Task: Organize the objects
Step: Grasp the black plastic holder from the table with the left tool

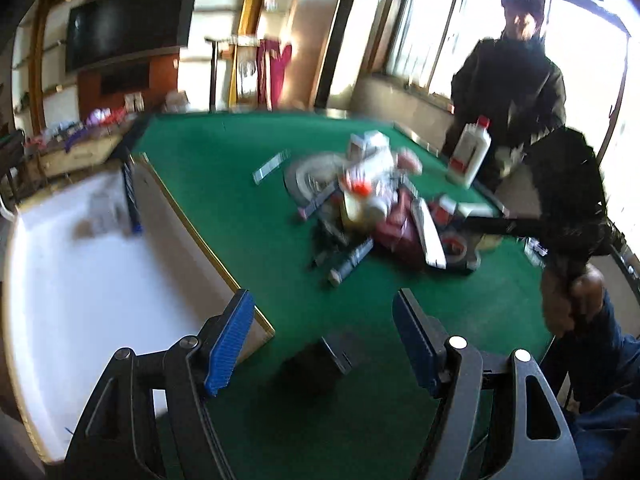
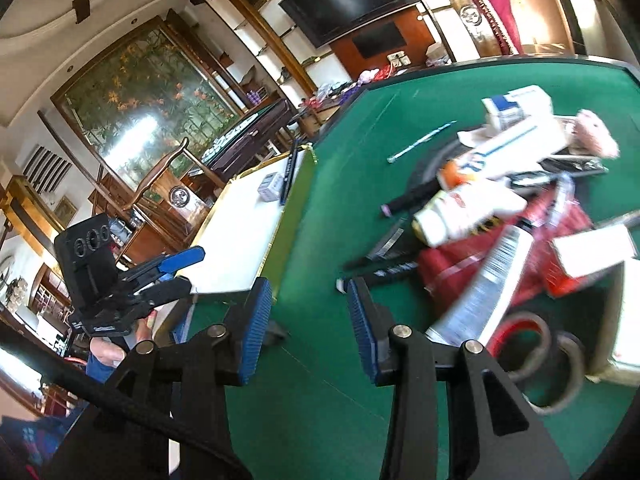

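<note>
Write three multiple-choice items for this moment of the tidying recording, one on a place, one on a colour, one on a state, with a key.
1. Where does the white tray sit relative to the pile of objects in the right wrist view?
A. to its left, at the table edge
B. on top of it
C. to its right

2. What colour is the table surface?
A. red
B. green
C. grey

3. What is between the pads of the left gripper?
A. a white bottle
B. a pink toy
C. nothing

Key:
1 A: the tray lies left of the pile, along the green table's edge.
2 B: green cloth shows in both views.
3 C: the blue pads stand apart with only table showing between them; the right gripper is likewise empty.
</note>
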Demonstrator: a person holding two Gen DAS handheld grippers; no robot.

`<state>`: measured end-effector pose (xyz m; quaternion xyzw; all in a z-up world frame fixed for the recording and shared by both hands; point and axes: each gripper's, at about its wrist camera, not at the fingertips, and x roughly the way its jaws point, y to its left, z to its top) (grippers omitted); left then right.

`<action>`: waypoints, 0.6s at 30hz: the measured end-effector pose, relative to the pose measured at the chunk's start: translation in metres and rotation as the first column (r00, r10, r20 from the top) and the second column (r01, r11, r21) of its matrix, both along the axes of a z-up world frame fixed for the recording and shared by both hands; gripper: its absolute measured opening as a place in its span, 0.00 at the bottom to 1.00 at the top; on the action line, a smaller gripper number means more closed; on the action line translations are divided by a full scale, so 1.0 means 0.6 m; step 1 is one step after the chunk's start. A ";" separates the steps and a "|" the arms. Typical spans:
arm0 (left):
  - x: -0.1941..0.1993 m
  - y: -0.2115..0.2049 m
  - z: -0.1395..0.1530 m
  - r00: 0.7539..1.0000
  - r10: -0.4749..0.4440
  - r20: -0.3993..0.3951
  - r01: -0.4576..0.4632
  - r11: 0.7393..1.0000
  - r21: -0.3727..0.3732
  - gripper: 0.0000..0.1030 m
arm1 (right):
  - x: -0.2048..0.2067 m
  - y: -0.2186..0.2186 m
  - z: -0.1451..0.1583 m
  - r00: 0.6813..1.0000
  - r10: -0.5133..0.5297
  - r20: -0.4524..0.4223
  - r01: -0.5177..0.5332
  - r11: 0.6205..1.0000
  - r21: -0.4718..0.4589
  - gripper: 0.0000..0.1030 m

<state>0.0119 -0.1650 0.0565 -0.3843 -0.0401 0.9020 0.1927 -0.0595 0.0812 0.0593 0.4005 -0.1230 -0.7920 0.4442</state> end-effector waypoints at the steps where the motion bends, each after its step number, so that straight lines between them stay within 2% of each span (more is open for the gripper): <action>1: 0.004 0.009 -0.008 1.000 -0.011 0.029 0.011 1.000 0.004 0.64 | 0.001 0.007 -0.001 1.000 -0.004 0.001 0.004 1.000 -0.011 0.37; 3: 0.019 0.021 -0.025 0.996 -0.055 0.076 0.052 0.998 0.041 0.65 | 0.000 0.025 -0.003 1.000 -0.009 0.006 0.009 1.000 -0.028 0.37; 7: 0.061 0.057 -0.043 0.983 -0.131 0.127 0.131 0.991 0.010 0.66 | 0.001 0.044 -0.009 1.000 -0.015 0.012 0.016 0.999 -0.047 0.39; 10: 0.091 0.083 -0.045 0.980 -0.160 0.115 0.167 0.985 -0.050 0.66 | 0.001 0.055 -0.010 1.000 -0.016 0.006 0.016 0.998 -0.055 0.39; 12: 0.096 0.089 -0.047 0.981 -0.150 0.125 0.162 0.983 -0.090 0.66 | -0.001 0.060 -0.012 1.000 -0.018 0.007 0.018 0.998 -0.062 0.40; 14: 0.090 0.091 -0.049 0.983 -0.118 0.141 0.131 0.987 -0.090 0.66 | -0.004 0.066 -0.016 0.999 -0.026 0.019 0.027 0.997 -0.068 0.45; 18: 0.067 0.102 -0.063 0.979 -0.023 0.204 0.039 0.996 -0.077 0.66 | -0.002 0.076 -0.018 0.999 -0.039 0.023 0.040 0.997 -0.071 0.47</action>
